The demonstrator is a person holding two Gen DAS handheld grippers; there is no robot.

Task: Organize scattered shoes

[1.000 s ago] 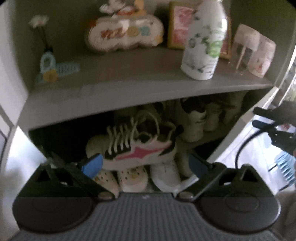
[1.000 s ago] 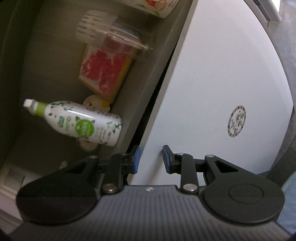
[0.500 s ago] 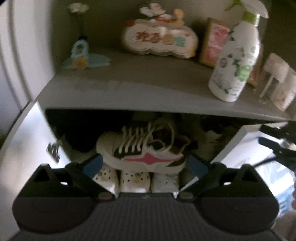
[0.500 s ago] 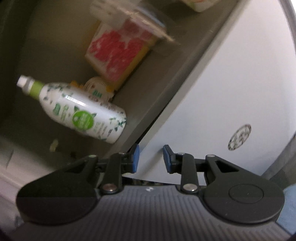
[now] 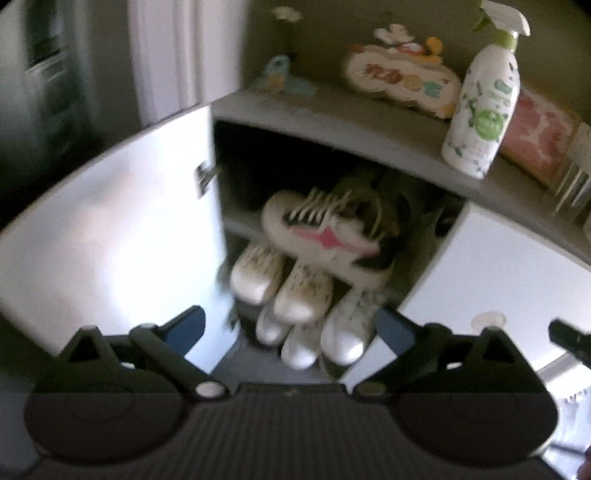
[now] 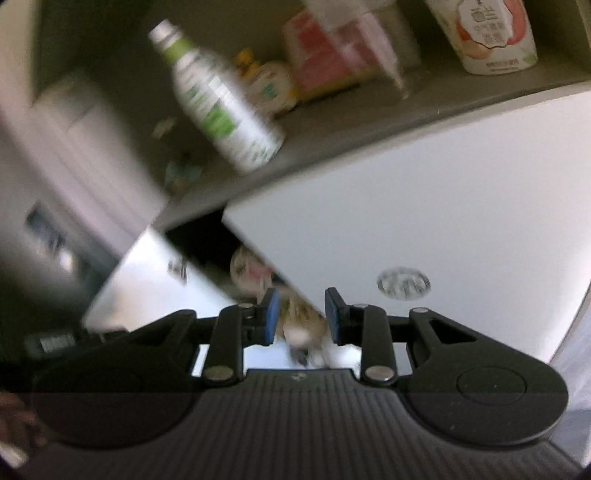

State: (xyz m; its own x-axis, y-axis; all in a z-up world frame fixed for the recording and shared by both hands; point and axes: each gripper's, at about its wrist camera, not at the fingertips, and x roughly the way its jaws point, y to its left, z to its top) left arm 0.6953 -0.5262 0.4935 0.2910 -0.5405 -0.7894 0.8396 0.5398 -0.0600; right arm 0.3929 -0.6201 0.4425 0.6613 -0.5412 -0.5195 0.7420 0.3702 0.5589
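Inside the open shoe cabinet, a white sneaker with a pink star and black trim lies across the upper shelf. Under it stand pairs of white shoes, toes outward, and more white shoes sit lower down. My left gripper hangs open and wide in front of the opening, holding nothing. My right gripper is open with a narrow gap, just before the right door's edge; blurred shoes show through the gap. Its tip shows at the left wrist view's right edge.
A white left door and white right door flank the narrow opening. On the grey cabinet top stand a spray bottle, a cartoon sign, a pink box and a printed cup.
My left gripper has drawn back and swung left, away from the sneaker. Both doors now stand closer together. The right gripper has turned and now looks into the gap between the doors.
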